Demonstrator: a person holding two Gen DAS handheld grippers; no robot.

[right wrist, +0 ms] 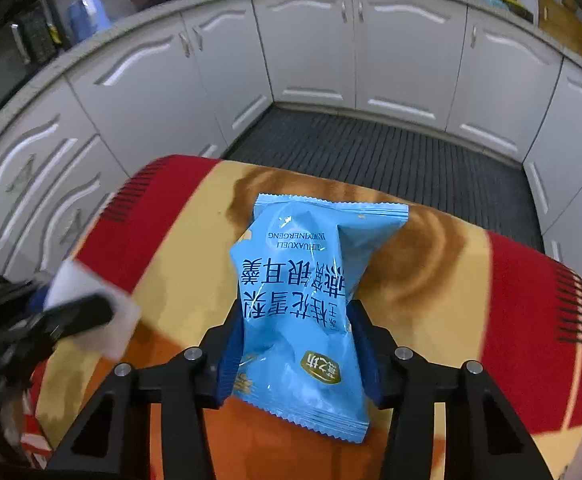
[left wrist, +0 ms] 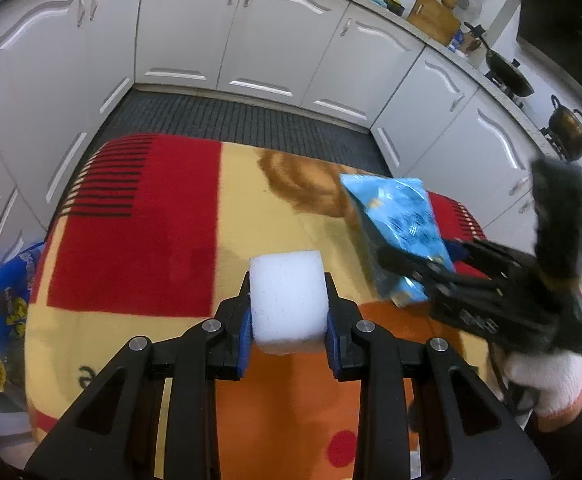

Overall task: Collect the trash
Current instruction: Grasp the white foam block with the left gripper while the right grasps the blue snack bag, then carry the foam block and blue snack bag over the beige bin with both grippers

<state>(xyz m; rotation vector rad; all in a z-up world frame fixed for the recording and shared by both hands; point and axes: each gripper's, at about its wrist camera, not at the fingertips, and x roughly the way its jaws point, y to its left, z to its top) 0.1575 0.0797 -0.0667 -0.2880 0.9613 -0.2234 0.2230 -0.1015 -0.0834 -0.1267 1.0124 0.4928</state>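
Left wrist view: left hand-held gripper (left wrist: 287,312) pinches a white foam block (left wrist: 287,300) above the table (left wrist: 131,240). Right hand-held gripper (right wrist: 295,344) clamps a blue snack bag (right wrist: 307,300) mid-body. Both look light; the bag is crinkly and slippery, so grip its middle.

Blanket-covered desk (left wrist: 139,240): bare surface ahead of both grippers. White cabinets (left wrist: 259,36) wall in the far side and both flanks, across a strip of dark floor mat (left wrist: 231,120). The right gripper (left wrist: 419,276), holding a blue packet (left wrist: 399,216), occupies the space right of the left gripper (left wrist: 287,320).
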